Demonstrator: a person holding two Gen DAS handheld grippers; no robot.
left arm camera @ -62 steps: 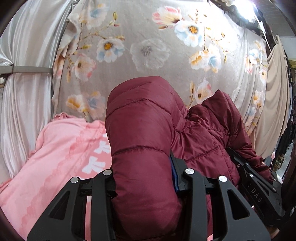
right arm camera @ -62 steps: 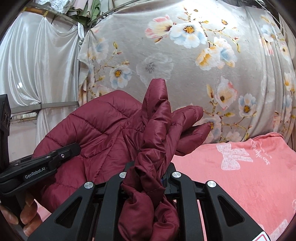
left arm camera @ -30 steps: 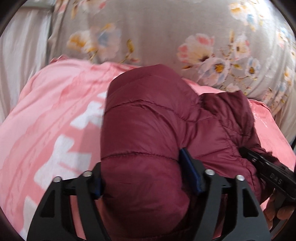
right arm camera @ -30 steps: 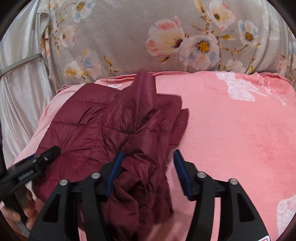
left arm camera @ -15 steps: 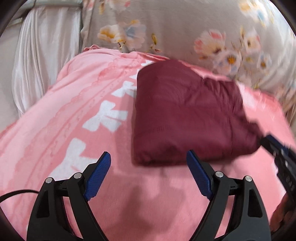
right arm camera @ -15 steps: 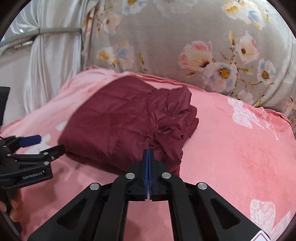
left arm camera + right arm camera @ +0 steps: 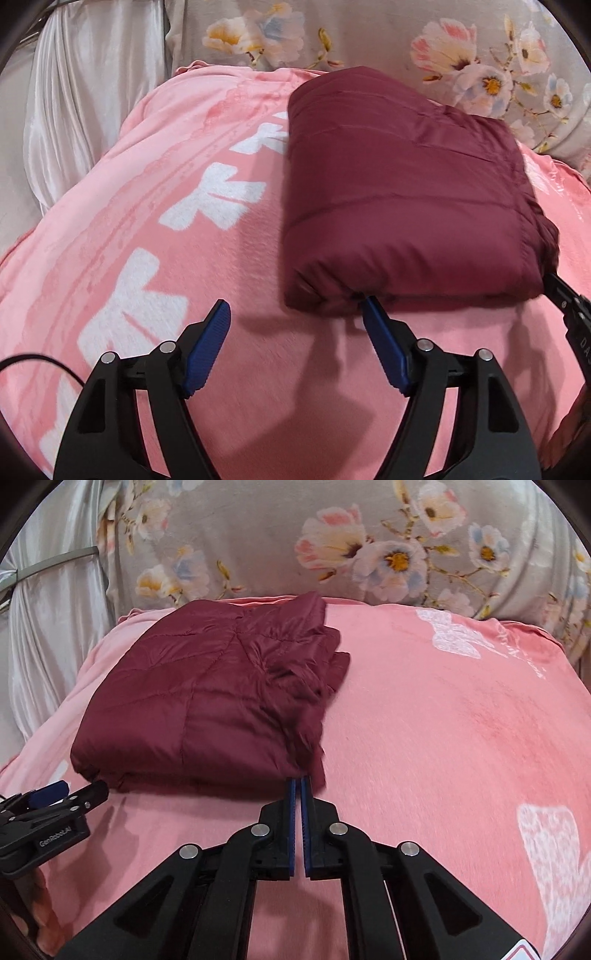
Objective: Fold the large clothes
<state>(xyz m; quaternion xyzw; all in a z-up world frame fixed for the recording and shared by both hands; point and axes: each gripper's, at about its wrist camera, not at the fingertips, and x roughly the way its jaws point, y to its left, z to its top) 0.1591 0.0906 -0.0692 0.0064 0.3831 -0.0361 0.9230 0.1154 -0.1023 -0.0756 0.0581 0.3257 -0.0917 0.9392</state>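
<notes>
Folded maroon puffer jacket (image 7: 402, 192) lies flat on the pink blanket (image 7: 229, 280), near its far edge by the floral fabric (image 7: 332, 528). Left gripper (image 7: 295, 317) has its jaws spread, just been narrowing, nothing between the blue pads; its right pad tip sits at the jacket's near edge. Right gripper (image 7: 298, 786) is closed and empty, tips at the jacket's near right corner. Grey curtain (image 7: 85, 92) hangs left.

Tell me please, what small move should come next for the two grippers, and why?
Probably draw both back from the maroon puffer jacket. It lies folded flat on the pink blanket; the left gripper is open and holds nothing, the right gripper is shut on nothing at the jacket's near edge.
</notes>
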